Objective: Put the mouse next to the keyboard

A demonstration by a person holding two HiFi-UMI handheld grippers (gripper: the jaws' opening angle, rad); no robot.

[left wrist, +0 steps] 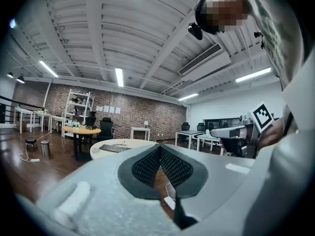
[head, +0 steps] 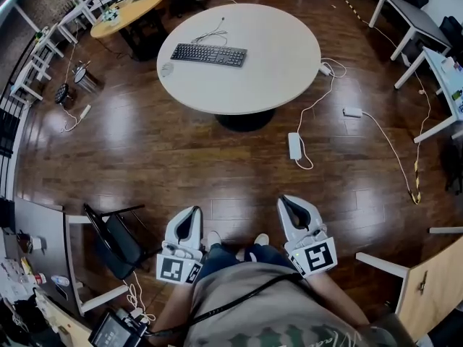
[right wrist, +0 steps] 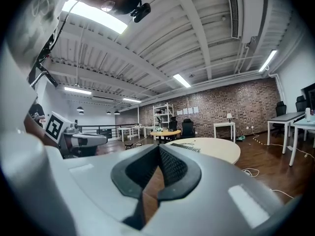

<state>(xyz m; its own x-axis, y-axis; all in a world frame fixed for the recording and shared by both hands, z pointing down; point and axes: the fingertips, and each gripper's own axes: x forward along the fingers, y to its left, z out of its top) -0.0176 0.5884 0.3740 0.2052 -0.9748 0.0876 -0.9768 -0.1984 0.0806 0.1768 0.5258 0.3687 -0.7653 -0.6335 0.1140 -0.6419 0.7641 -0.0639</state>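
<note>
Head view; mouse (head: 167, 69) just left of keyboard (head: 209, 54) (on round table (head: 275, 56))

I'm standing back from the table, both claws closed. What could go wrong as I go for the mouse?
A white adapter and its cable lie on the floor between you and the table; you could trip or snag them.
The mouse sits close to the table's rim, left of the keyboard; a clumsy touch might push it off.
The left claw and right claw are both shut; open one before reaching.
</note>
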